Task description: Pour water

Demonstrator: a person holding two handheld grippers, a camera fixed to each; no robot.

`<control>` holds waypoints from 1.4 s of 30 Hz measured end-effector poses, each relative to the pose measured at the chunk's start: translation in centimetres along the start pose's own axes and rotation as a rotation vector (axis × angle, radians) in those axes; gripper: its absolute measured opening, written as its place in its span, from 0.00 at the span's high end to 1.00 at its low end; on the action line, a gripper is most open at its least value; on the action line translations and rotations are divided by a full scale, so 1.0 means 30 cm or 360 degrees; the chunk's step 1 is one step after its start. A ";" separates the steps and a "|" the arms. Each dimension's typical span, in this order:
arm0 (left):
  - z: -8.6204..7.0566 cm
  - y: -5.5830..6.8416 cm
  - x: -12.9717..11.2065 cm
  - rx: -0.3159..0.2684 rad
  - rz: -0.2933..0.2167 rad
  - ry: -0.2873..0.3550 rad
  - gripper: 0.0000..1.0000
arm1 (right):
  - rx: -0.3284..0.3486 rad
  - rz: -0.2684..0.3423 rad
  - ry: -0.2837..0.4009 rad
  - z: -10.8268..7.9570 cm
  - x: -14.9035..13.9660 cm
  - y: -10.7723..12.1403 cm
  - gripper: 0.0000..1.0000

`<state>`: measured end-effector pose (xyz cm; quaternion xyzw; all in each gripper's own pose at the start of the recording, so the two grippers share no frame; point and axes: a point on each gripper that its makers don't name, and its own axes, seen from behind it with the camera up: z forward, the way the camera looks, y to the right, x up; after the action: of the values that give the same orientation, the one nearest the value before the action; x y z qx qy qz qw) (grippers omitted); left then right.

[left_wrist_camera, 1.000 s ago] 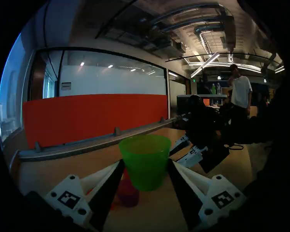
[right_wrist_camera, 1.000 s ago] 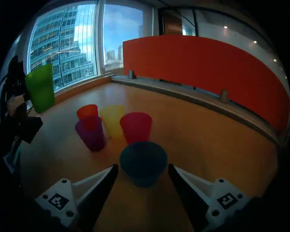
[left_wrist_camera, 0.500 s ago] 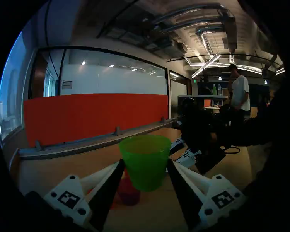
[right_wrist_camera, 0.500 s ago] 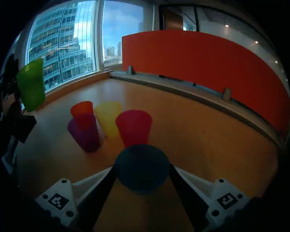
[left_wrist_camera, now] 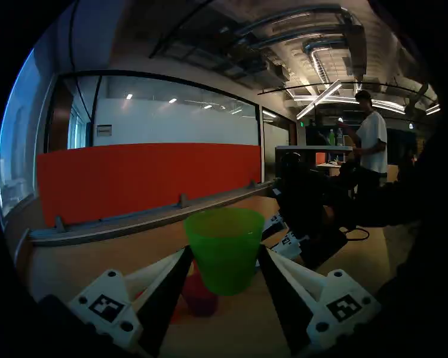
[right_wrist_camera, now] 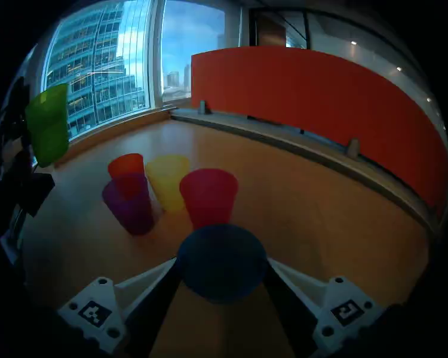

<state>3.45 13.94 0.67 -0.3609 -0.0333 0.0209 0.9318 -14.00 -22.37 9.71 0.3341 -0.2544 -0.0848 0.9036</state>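
Observation:
My left gripper [left_wrist_camera: 223,256] is shut on a translucent green cup [left_wrist_camera: 224,247], held upright above the wooden table [left_wrist_camera: 236,322]. That green cup [right_wrist_camera: 46,124] also hangs at the far left of the right gripper view. My right gripper [right_wrist_camera: 221,269] is shut on a dark blue cup [right_wrist_camera: 221,268], both fingers pressing its sides. Behind the blue cup stand a red cup [right_wrist_camera: 208,196], a yellow cup [right_wrist_camera: 167,181], an orange cup [right_wrist_camera: 126,170] and a purple cup [right_wrist_camera: 129,206] on the table [right_wrist_camera: 319,221]. The purple cup [left_wrist_camera: 199,295] shows below the green one.
An orange partition [right_wrist_camera: 325,101] with a metal rail runs along the table's far edge. Large windows [right_wrist_camera: 104,65] lie at the left. In the left gripper view a person [left_wrist_camera: 370,149] stands far off, and the other gripper with its holder's dark sleeve [left_wrist_camera: 307,209] is to the right.
My right gripper moved forward around the blue cup and shut on it, then lifted it slightly. The left gripper with the green cup has hardly moved.

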 end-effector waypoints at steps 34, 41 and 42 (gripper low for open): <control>0.025 0.028 -0.021 -0.0014 0.0015 -0.0038 0.20 | -0.0019 -0.0028 0.0377 -0.246 0.228 -0.039 0.09; 0.032 0.033 -0.019 -0.0024 0.0004 -0.0034 0.20 | -0.0017 -0.0025 0.0497 -0.295 0.299 -0.045 0.09; 0.033 0.034 -0.018 -0.0026 0.0002 -0.0032 0.20 | -0.0015 -0.0023 0.0515 -0.302 0.309 -0.046 0.09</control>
<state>2.80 15.33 0.68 -0.3683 -0.0427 0.0249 0.9284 -1.35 -21.35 6.70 0.3410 -0.1028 -0.0377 0.9337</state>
